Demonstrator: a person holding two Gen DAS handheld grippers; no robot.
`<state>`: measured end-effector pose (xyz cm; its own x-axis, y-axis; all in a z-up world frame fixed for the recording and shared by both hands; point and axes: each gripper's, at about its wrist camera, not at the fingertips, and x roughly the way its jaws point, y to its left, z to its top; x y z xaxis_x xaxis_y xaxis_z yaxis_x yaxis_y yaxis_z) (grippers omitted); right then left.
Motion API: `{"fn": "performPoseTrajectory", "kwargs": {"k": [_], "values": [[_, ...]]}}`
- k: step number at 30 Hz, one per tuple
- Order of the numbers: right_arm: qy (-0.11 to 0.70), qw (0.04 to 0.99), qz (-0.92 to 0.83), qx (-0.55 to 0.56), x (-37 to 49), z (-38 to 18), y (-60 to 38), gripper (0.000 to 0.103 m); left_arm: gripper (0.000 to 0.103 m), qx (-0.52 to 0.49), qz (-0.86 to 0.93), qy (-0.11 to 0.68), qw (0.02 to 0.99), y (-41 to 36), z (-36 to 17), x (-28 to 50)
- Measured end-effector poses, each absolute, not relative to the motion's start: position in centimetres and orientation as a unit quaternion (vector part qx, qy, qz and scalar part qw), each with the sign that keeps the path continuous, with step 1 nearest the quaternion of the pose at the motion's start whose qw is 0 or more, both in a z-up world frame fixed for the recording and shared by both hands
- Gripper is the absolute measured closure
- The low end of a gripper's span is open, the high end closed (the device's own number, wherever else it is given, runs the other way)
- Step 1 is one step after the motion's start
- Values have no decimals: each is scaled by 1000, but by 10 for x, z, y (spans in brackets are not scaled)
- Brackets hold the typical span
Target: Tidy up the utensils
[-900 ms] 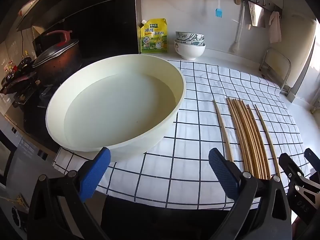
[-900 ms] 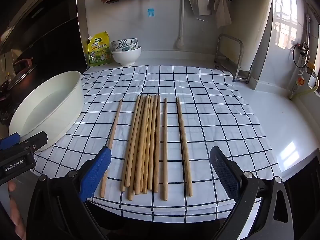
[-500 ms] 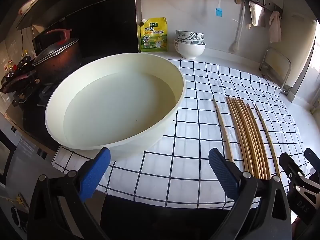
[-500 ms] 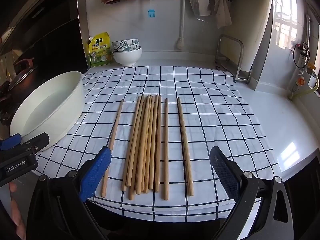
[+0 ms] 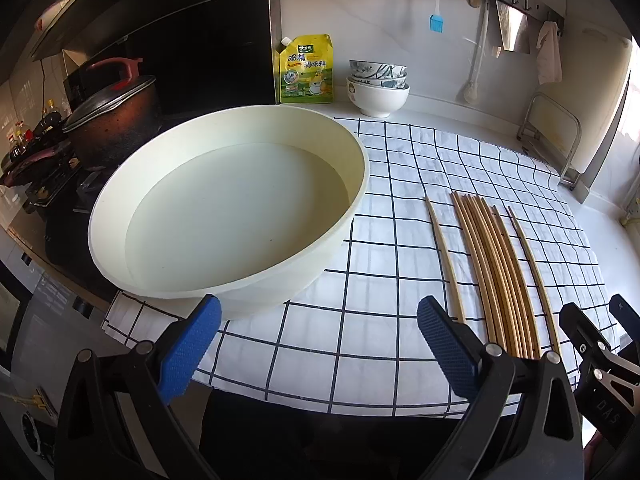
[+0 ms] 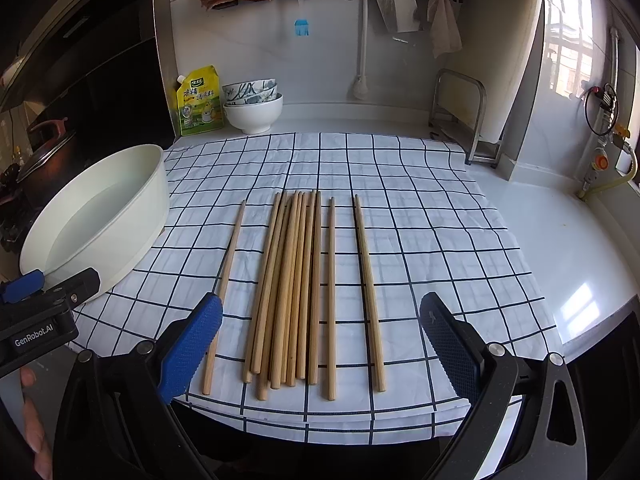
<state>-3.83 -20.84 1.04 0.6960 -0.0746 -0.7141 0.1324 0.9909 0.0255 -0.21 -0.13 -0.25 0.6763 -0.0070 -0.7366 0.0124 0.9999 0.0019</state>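
Observation:
Several wooden chopsticks [image 6: 298,284] lie side by side on a checked cloth [image 6: 420,240], pointing away from me; they also show in the left wrist view [image 5: 496,264]. A large cream basin [image 5: 224,216] holding water stands left of them and also shows in the right wrist view [image 6: 96,220]. My left gripper [image 5: 316,344] is open and empty at the cloth's front edge, just in front of the basin. My right gripper [image 6: 320,344] is open and empty over the near ends of the chopsticks.
A dark lidded pot [image 5: 112,120] sits on the stove at far left. A yellow seasoning pouch [image 5: 306,70] and stacked bowls [image 5: 378,86] stand at the back wall. A metal rack [image 6: 464,120] stands at the back right. Utensils hang on a wall rail.
Both grippers have drifted slightly; the view barely shifts. Nothing was taken hold of or moved on the cloth.

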Motion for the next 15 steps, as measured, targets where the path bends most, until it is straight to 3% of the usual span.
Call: {"fn": "performPoseTrajectory", "kwargs": {"k": [15], "values": [[385, 920, -57, 36, -39, 10, -210, 8, 6, 5, -5, 403, 915, -2, -3, -1]]}}
